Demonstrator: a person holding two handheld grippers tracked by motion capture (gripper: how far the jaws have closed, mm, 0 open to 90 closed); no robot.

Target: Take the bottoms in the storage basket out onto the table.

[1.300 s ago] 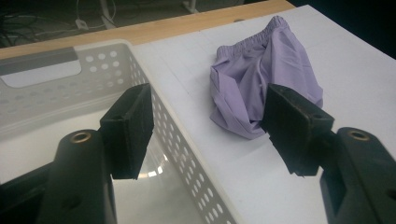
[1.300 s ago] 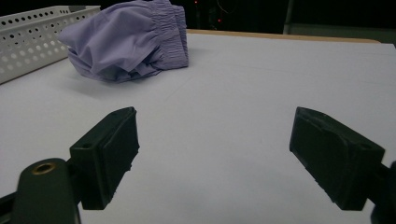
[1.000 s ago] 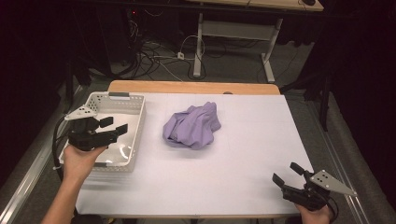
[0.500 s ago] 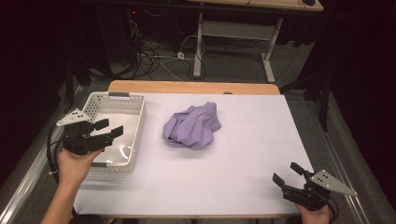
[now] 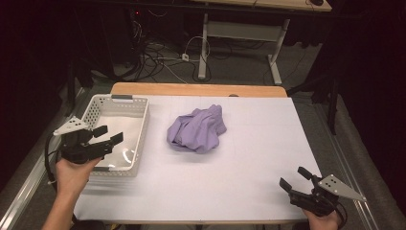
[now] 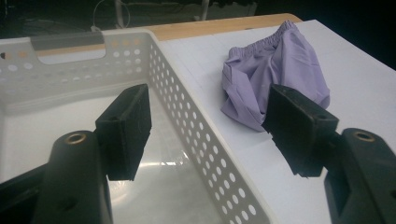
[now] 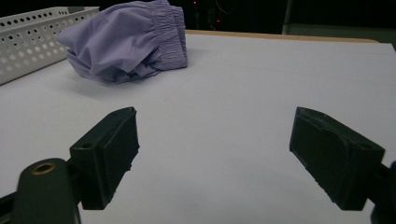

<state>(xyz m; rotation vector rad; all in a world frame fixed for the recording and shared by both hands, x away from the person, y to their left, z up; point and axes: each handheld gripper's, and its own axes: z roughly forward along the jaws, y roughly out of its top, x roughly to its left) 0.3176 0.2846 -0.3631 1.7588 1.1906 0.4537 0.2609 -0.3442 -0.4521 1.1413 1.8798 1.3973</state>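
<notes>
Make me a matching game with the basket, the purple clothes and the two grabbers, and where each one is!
Things:
1. white basket
2. purple garment
3. left gripper
4. right gripper

Places:
A. crumpled mid-table
B. jaws open over the basket's near end
C. jaws open at the table's near right corner
D. on the table's left side

Pairs: 1-D, 2-A, 3-B, 4-C
</notes>
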